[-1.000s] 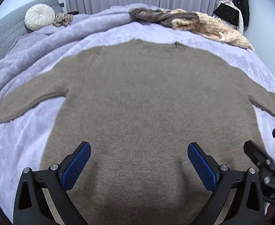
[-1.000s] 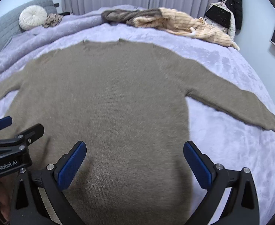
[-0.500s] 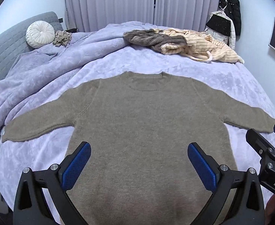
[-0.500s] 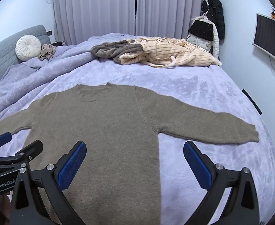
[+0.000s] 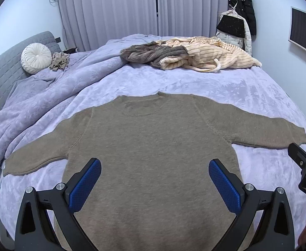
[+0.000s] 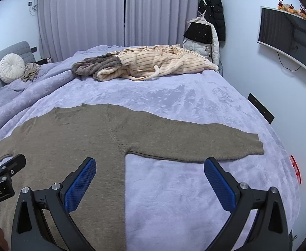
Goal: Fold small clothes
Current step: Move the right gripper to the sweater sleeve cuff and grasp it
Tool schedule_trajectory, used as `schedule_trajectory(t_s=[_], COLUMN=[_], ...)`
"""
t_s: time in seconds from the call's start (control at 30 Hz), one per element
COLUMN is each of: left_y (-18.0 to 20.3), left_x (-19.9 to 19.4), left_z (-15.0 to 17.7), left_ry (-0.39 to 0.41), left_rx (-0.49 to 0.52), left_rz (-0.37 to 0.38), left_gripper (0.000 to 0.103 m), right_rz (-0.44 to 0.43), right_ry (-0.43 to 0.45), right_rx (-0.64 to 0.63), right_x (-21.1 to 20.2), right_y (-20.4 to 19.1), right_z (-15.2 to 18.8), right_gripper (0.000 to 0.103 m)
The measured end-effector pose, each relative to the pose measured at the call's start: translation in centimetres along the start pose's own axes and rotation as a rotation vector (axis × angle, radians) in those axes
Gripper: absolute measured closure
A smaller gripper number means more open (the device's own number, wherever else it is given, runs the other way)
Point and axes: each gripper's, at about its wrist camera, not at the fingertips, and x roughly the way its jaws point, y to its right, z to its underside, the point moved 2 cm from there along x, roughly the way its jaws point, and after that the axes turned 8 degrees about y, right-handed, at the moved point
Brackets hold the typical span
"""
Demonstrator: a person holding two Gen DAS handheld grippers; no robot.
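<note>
A brown knit sweater (image 5: 151, 146) lies flat on the lavender bed (image 5: 194, 83), neck away from me and both sleeves spread out. My left gripper (image 5: 153, 173) hovers open above the lower middle of the sweater, with nothing between its blue pads. In the right wrist view the same sweater (image 6: 69, 146) fills the left half, its right sleeve (image 6: 194, 146) stretching to the right. My right gripper (image 6: 148, 171) is open and empty above the sweater's right side edge and the bare blanket. Each gripper shows at the edge of the other's view.
A pile of cream striped and dark grey clothes (image 5: 186, 54) lies at the far end of the bed. A round white cushion (image 5: 36, 57) and a crumpled cloth (image 5: 59, 61) rest by the grey headboard. Jackets (image 6: 207, 31) hang by the curtains; a screen (image 6: 288, 39) is on the right wall.
Both grippers have drawn back and risen from close over the sweater, so the whole garment and more of the room now show. The right gripper has shifted toward the sweater's right side. Both stay open.
</note>
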Motion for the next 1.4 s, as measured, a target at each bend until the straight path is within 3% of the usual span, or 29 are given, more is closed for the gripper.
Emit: schedule_trajectory(t_s=[0.17,0.23,0.37,0.6,1.07,1.4], left_y=[2.2,3.5,5.7,8.2,14.2,17.8], left_x=[0.8,1.6,2.4,4.4,7.9,10.8], left_z=[-0.4,-0.4,-0.4,-1.5,-3.2,-3.3], left_ry=[-0.002,-0.046,-0.054,-0.065,-0.079,-0.115], left_rx=[-0.014,0.021,0.093,0.1,0.155,0.17], left_rz=[0.052,0.073,0.07,0.069,0.106,0.152], left_gripper=[0.0,0.0,0.0,0.0,0.0,0.0], right_rz=[0.053,0.075,0.113,0.165,0.207,0.193], right_ry=[-0.02,-0.025,-0.041,-0.077,-0.127,-0.256], right_rx=[0.053,0.066,0.091,0.148,0.18,0.334], right_x=[1.0,1.5,2.9,4.9,8.8,14.5], right_y=[4.3,6.0,8.9,13.4,18.0,23.4], right_z=[0.5,0.6,0.7,1.1,1.4,3.4], right_gripper=[0.0,0.0,0.0,0.0,0.0,0.0])
